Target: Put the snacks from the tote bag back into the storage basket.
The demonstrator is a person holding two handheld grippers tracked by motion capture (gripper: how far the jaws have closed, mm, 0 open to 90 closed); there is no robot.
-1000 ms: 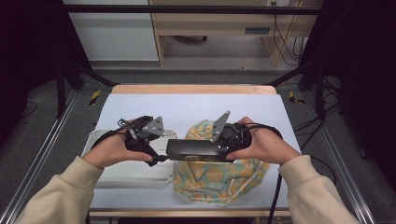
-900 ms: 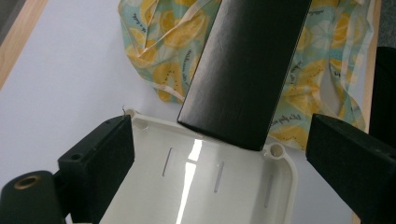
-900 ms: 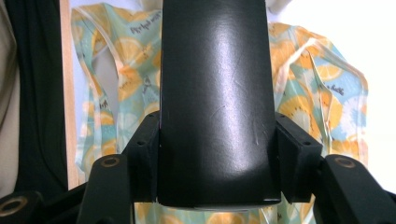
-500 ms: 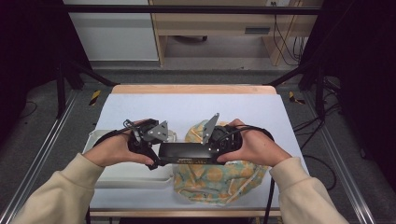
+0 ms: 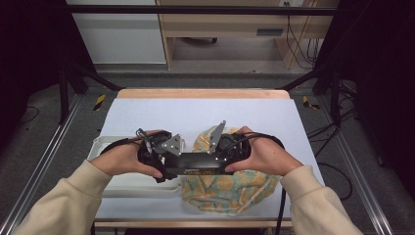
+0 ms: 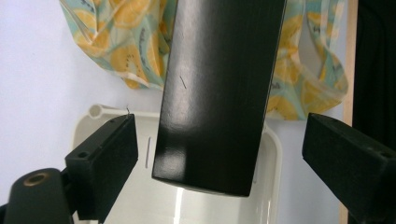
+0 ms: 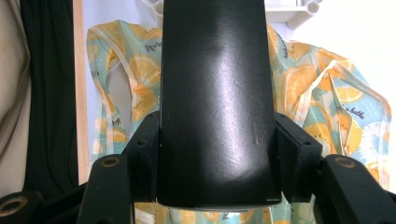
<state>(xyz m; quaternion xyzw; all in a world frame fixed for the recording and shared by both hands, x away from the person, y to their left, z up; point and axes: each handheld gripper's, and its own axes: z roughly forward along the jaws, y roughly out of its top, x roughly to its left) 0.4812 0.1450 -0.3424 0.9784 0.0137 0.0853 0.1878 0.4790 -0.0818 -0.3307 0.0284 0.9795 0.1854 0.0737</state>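
Black box (image 5: 198,163) is clamped at its 3 o'clock end by right gripper (image 7: 217,156); left gripper (image 6: 219,154) gapes around the 9 o'clock end, over white tray (image 5: 105,145); fruit-print bag (image 5: 230,188) underneath reads "kutke", uncertainly

**Black box between spread jaws**

The left gripper (image 6: 219,154) stood wide open; its two black jaws rose at either side with clear gaps to the black box (image 6: 217,93) between them, touching neither; the box's near end hung over the white tray (image 6: 275,154); beyond lay the lemon-print bag (image 6: 126,42) on the pale table (image 6: 37,84); a wooden edge (image 6: 348,70) ran along the right.
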